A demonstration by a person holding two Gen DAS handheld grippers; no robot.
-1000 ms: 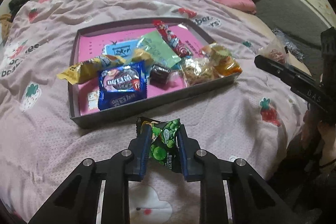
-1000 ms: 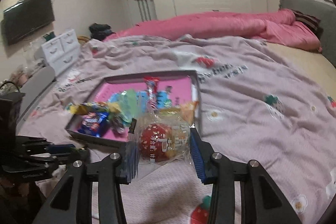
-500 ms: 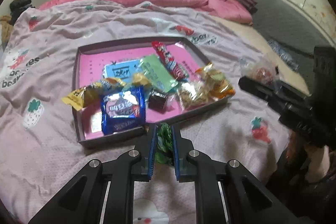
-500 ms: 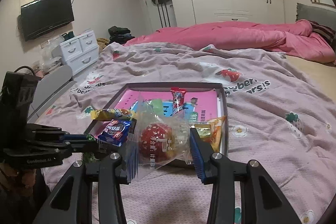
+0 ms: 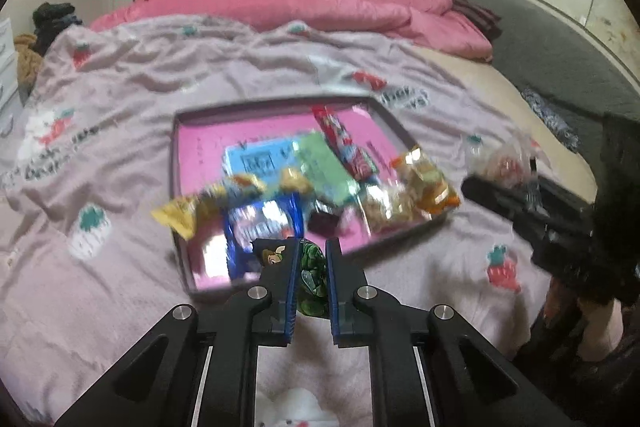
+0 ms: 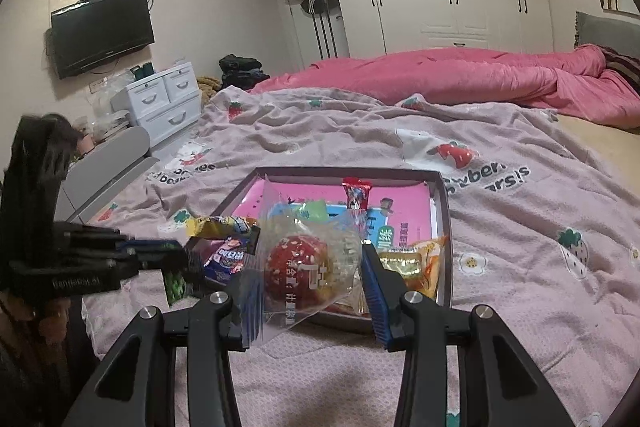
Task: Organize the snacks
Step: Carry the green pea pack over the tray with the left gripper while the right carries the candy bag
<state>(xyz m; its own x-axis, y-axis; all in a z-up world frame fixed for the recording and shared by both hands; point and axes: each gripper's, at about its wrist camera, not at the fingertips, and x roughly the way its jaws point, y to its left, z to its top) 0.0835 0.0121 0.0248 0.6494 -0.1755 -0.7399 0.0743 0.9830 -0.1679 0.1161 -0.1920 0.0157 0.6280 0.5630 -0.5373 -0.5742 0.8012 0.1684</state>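
- Snacks lay heaped in a shallow grey tray (image 6: 445,227) with a pink floor, set on the bed's strawberry-print cover (image 6: 520,227).
- Left tongs (image 5: 311,259) were clenched on a green snack packet (image 5: 313,277), squeezed thin between the blue pads; its black corner with a cartoon face stuck out to the left of the pads.
- That packet was held at the tray's near edge in the left view; whether it was over the rim or just short of it I could not tell.
- Right tongs (image 6: 310,269) were grasping a clear bag with a round red sweet (image 6: 298,273), the wrapper bulging between the two blue pads.
- That bag was held up in front of the tray's near side, off the cover.
- In the tray a yellow bar (image 6: 218,225) lay at the left, its end hanging over the wall.
- A blue biscuit packet (image 6: 226,261) sat just beside the yellow bar, toward the near left corner.
- A red stick packet (image 6: 356,191) lay toward the far side, over a pale green sachet (image 5: 324,167) and a light blue sachet (image 5: 256,161).
- An orange-and-gold packet (image 6: 420,263) lay against the right wall, and a small dark wrapped piece (image 5: 324,221) sat between it and the blue packet.
- The left view was blurred, so lettering on the packets could not be read there.
- A pink quilt (image 6: 460,75) was bunched at the far end of the bed.
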